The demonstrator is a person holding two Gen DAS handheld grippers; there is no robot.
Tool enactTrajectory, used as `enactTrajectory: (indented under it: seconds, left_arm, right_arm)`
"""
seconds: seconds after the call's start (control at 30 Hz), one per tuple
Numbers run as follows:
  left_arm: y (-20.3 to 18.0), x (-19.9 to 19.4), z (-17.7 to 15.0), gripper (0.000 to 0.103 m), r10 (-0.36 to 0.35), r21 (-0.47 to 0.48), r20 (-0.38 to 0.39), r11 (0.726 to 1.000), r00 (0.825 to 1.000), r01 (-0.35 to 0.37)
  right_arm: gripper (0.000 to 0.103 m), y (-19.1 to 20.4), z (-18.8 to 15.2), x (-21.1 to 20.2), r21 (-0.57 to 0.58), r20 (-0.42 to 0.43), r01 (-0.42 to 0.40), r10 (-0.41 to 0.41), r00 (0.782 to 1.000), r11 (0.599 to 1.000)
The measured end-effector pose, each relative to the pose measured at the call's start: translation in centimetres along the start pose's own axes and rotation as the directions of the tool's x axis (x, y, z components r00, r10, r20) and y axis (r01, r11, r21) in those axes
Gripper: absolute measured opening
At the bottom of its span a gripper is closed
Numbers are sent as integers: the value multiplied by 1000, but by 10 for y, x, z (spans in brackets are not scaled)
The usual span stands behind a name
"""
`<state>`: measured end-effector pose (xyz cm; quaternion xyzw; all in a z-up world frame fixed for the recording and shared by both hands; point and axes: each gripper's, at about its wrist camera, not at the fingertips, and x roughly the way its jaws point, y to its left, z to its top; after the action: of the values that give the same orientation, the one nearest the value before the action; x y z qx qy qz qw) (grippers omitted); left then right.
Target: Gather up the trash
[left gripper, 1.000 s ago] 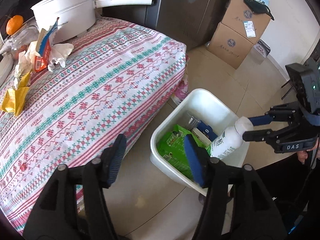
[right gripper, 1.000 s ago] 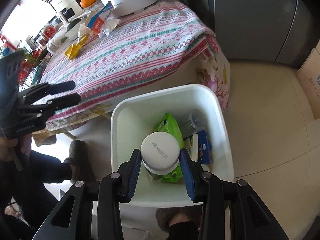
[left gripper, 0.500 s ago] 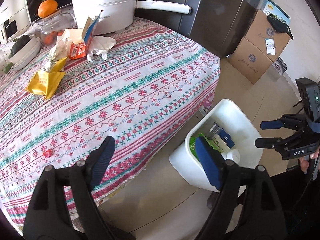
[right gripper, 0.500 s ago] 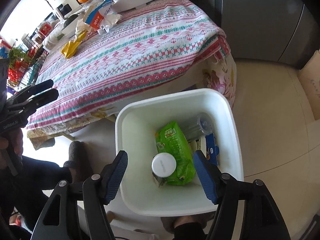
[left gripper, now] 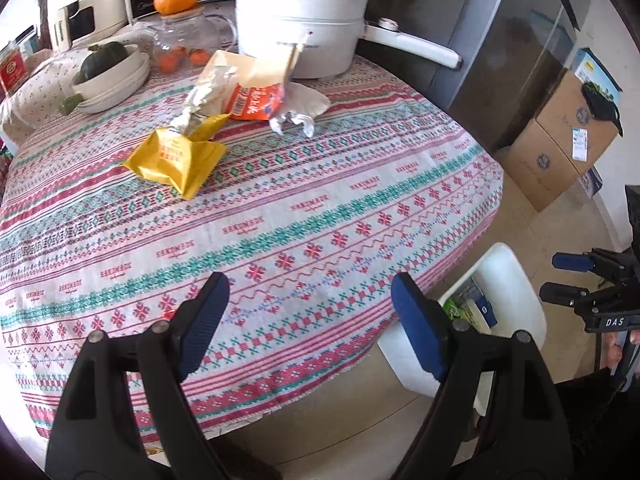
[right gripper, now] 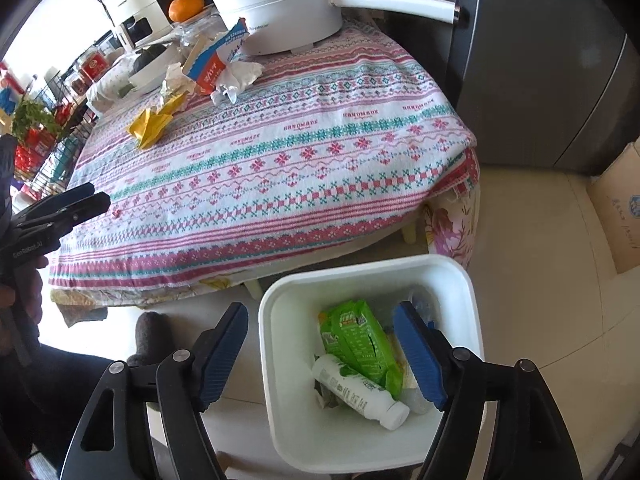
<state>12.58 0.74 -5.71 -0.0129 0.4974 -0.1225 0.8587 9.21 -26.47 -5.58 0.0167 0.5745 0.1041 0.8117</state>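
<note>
Clearly the next step, as I judge it, is fetching more rubbish from the table, which fills the middle of the left wrist view under its patterned cloth. Doing it well means sending the left gripper, its jaws spread wide and empty at the bottom of the frame, toward the nearest piece, the yellow wrapper in the upper left, and closing on a crumpled fold rather than a flat face, since thin foil may slip. Behind it lie the orange-and-white packet and the crumpled tissue, just beside the white pot, so a careful approach should avoid nudging that pot. The white bin sits on the floor beside the table, at the lower middle of the right wrist view, and the right gripper hangs over it with jaws released, holding nothing. Only the right wrist view looks down into the bin, showing the green carton and the white bottle lying inside; the left wrist view catches just a corner of it. Conversely, the left wrist view shows the remaining rubbish larger and nearer.
</note>
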Motion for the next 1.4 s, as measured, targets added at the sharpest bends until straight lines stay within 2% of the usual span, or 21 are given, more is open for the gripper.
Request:
enactTrajectory:
  seconds: [0.17,0.4,0.53,0.73,0.87,1.07,1.13,1.2,1.27,1.4]
  left_arm:
    - [39,2,16,83,24,-112,11,993,1000,-22]
    - [81,15,38,83,38,-242,-2,970,999,-37]
    - [97,23,55,83,48,-304,36,952,998,-35]
    - [107,53,75,83,60,-427,40,903,997,-37]
    - [104,76,84,83,94,-461,13,884,995,-77]
    - [112,98,87,82,153,-542,-3,830,988,-130]
    - [117,101,85,75,149,-572,-4,811,989,-125]
    - [119,105,83,50,135,-588,-8,801,991,-113]
    - [120,106,82,47,132,-580,-11,807,991,-114]
    - [114,99,83,34,131,-526,-21,841,991,-122]
  right_arm:
    - [79,16,24,-1,-7,43,35,-34,998,999]
    - [80,37,58,1,-15,86,72,-71,994,997]
    - [82,45,75,5,-9,105,85,-84,991,996]
    - [82,54,95,21,1,93,79,-78,993,997]
    - [82,60,105,27,9,93,71,-72,993,997]
    - [82,64,113,31,22,101,73,-75,992,997]
    - [82,65,115,33,27,101,67,-69,992,997]
    - [82,66,116,34,30,99,62,-64,993,998]
    - [82,67,116,35,30,96,61,-63,993,998]
    - [82,68,114,37,30,97,72,-75,992,997]
